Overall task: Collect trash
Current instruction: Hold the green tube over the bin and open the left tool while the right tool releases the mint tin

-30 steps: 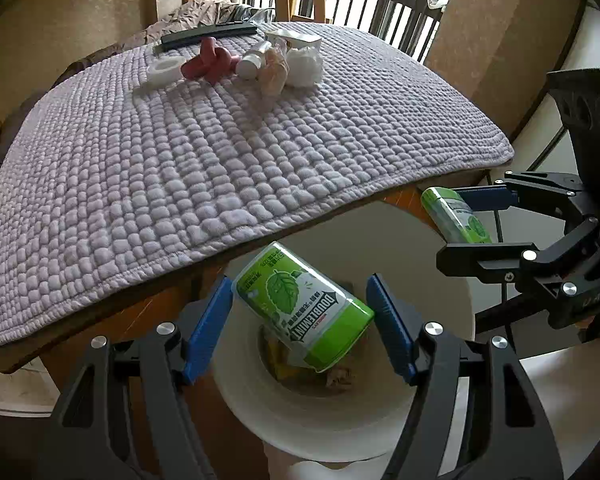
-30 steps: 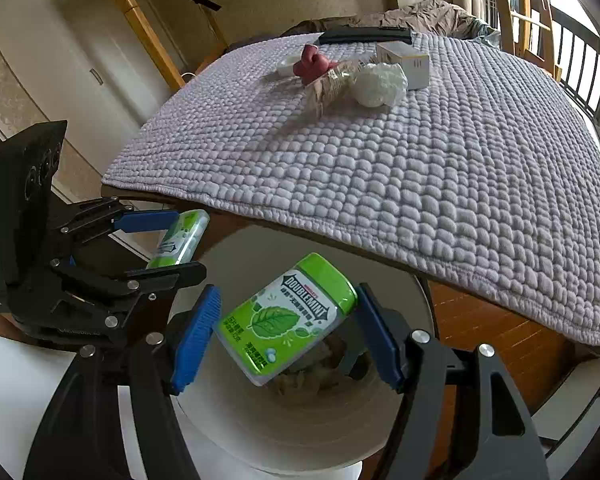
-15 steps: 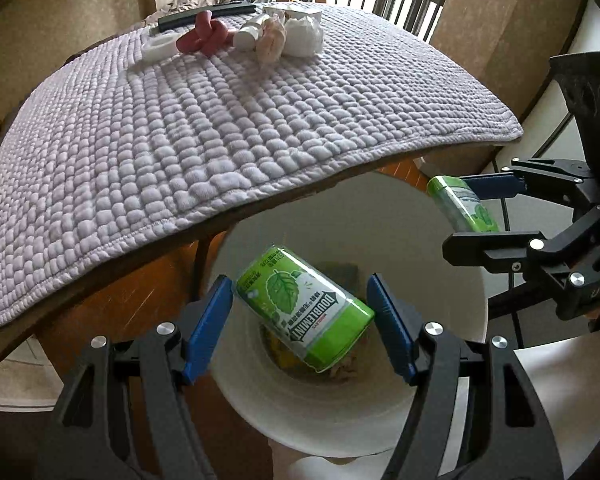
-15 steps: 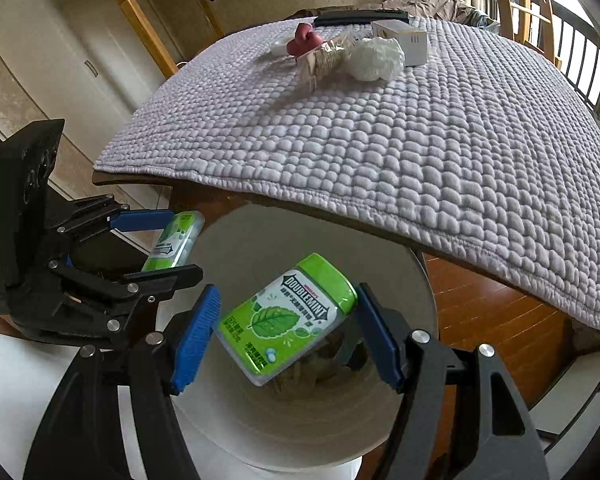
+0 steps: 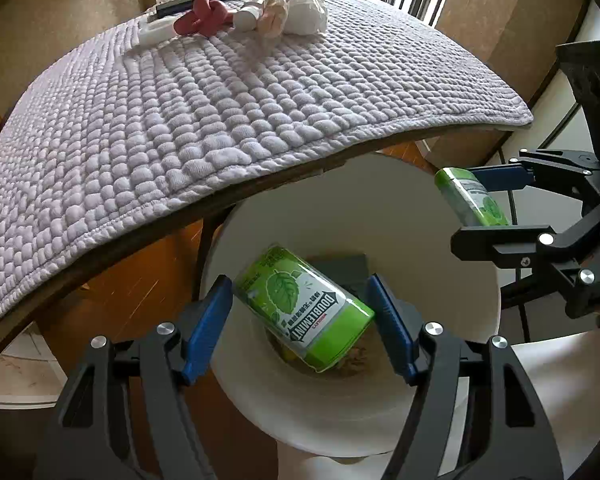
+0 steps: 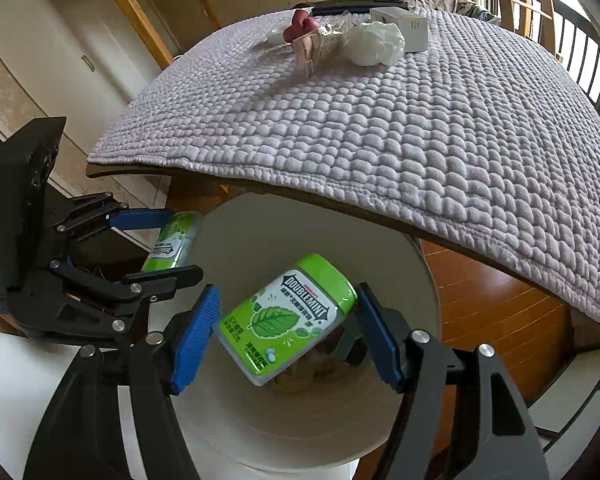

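Over the round white plastic bin (image 5: 440,208), I'm holding a green gum bottle clenched in each gripper, left (image 5: 304,322) and right (image 6: 286,330); releasing off-centre risks rim bounces.

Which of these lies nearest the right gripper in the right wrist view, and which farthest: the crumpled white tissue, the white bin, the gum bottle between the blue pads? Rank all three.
1. Gum bottle: held in the right gripper itself.
2. White bin: directly below, beside the table edge.
3. Crumpled white tissue: at the far end of the quilted table cover.
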{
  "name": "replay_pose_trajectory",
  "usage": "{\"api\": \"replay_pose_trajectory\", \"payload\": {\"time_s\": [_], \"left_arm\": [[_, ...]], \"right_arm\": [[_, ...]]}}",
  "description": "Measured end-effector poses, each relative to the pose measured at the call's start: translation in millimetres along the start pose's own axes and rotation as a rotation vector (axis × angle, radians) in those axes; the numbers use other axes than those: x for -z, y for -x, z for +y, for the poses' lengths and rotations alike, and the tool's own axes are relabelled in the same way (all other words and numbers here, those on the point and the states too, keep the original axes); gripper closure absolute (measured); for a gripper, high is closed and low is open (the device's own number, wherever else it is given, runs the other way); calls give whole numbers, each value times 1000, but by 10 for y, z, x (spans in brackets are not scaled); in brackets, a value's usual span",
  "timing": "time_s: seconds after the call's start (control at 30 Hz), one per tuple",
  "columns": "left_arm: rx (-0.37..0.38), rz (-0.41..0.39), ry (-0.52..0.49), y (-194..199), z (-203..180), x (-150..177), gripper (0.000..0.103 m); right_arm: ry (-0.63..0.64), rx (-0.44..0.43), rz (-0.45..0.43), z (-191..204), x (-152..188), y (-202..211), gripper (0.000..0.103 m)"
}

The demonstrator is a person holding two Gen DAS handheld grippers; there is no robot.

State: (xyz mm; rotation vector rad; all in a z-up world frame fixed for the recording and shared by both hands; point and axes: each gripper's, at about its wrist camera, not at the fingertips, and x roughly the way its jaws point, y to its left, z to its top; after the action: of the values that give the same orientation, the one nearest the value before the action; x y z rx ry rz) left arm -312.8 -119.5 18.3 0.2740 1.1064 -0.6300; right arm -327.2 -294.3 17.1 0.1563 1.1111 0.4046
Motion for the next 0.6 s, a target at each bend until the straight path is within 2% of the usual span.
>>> {"api": "replay_pose_trajectory", "payload": {"time_s": [0.6], "left_arm": [[-11,31,-4,-206,-14,88,33]], "right_arm": [[-9,7,26,37,46,-197,35]]}}
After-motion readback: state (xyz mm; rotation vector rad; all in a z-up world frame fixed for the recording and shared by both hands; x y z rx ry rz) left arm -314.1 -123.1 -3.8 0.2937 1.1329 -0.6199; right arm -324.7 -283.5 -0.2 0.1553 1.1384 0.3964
